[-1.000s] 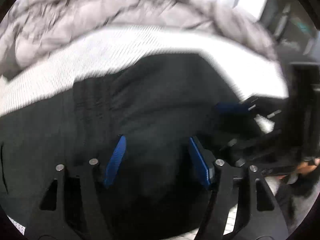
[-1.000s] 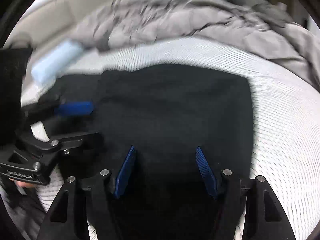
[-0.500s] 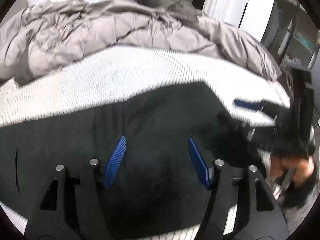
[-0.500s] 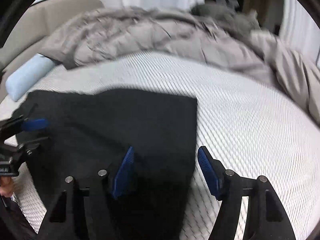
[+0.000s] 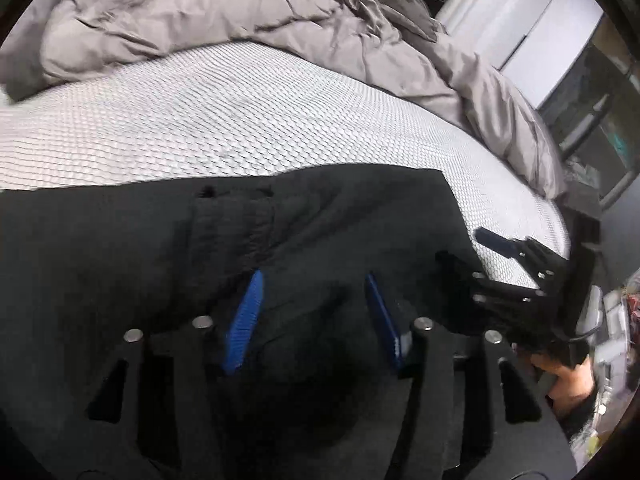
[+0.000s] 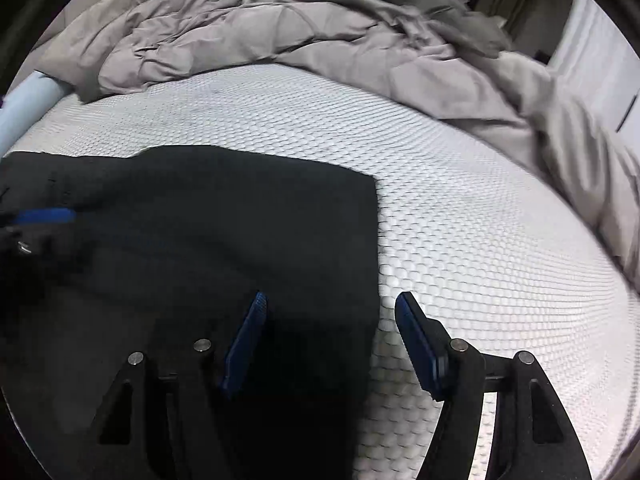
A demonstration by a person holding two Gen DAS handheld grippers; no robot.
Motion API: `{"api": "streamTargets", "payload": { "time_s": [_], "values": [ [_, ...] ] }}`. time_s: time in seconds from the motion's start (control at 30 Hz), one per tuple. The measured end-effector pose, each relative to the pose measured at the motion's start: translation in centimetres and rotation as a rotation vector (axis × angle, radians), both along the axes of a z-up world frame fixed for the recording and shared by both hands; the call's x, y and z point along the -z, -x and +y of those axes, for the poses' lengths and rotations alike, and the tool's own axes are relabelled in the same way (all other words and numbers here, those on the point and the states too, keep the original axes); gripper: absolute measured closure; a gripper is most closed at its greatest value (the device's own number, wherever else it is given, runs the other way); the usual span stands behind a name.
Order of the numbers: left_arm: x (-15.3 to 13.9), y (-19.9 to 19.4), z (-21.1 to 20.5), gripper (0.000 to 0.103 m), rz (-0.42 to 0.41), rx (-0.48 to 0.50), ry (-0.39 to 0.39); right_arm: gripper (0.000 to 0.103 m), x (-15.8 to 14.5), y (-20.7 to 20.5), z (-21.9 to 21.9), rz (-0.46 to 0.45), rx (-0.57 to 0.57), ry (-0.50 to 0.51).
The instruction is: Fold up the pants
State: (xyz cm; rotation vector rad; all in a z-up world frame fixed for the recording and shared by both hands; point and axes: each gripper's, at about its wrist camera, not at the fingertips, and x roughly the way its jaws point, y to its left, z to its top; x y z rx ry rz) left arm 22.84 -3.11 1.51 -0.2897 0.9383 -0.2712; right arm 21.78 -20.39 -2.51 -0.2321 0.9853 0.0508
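Black pants (image 5: 320, 232), folded into a broad dark slab, lying flat on the near part of a white honeycomb-textured mattress (image 5: 240, 120); a ribbed band shows on the upper layer in the left wrist view, and the pants' right edge runs straight down toward the camera in the right wrist view. Left gripper (image 5: 316, 312): over the pants, blue pads apart with only flat cloth beneath the gap, nothing pinched; its jaws have just been closing a little. Right gripper (image 6: 330, 340): straddling the pants' right edge, one pad over the black cloth, the other over bare mattress, jaws apart and gripping nothing. Hand (image 5: 568, 384) on the right gripper's handle, seen to the right of the pants in the left wrist view. Grey rumpled duvet (image 6: 280, 32): heaped along the mattress beyond the pants, well apart from them. Pale blue bolster (image 6: 28, 100): at the mattress's left edge, beyond the pants' far left corner.
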Motion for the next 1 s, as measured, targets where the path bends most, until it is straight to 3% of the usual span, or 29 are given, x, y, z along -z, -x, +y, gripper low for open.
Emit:
{"api": "streamTargets", "payload": {
  "time_s": [0.07, 0.17, 0.3, 0.4, 0.5, 0.6, 0.67, 0.7, 0.77, 0.8, 0.9, 1.0],
  "values": [
    [-1.2, 0.5, 0.0, 0.051, -0.049, 0.001, -0.011, 0.036, -1.3, 0.7, -0.1, -0.026, -0.031, -0.121],
    [-2.2, 0.3, -0.1, 0.048, -0.082, -0.019, 0.026, 0.036, -2.3, 0.6, 0.5, -0.076, -0.039, -0.185],
    [-0.1, -1.9, -0.3, 0.048, 0.011, -0.038, 0.115, 0.036, -1.2, -1.3, 2.1, -0.030, 0.002, -0.247],
    [1.3, -2.3, 0.4, 0.048, 0.036, -0.058, 0.161, 0.036, 0.0, -3.4, 2.9, 0.008, 0.041, -0.282],
    [2.1, -2.1, 1.1, 0.049, 0.040, -0.067, 0.208, 0.035, 1.6, -4.8, 3.9, 0.073, 0.033, -0.229],
    [2.4, -1.7, 1.6, 0.053, 0.054, -0.067, 0.219, 0.034, 2.1, -4.8, 4.4, 0.054, 0.070, 0.025],
    [1.8, -1.0, 1.8, 0.054, 0.064, -0.074, 0.186, 0.029, 1.5, -4.3, 3.7, 0.007, 0.135, 0.147],
    [1.0, -0.3, 1.9, 0.053, 0.065, -0.100, 0.138, 0.029, 1.1, -3.9, 3.4, 0.002, 0.138, 0.151],
    [-0.7, 1.8, 2.0, 0.052, 0.005, -0.086, 0.126, 0.030, -0.1, -2.3, 3.0, 0.005, 0.083, 0.074],
    [-1.5, 3.1, 1.7, 0.046, -0.029, -0.041, 0.138, 0.030, -0.8, -1.3, 2.9, 0.006, 0.046, 0.022],
    [-2.2, 6.2, -0.1, 0.033, -0.086, 0.088, 0.049, 0.029, -2.3, 2.0, 3.5, 0.002, -0.069, -0.101],
    [0.0, 7.6, -2.3, 0.033, -0.034, 0.189, -0.077, 0.025, -0.6, 3.9, 4.6, 0.074, -0.177, -0.151]
  ]
}}
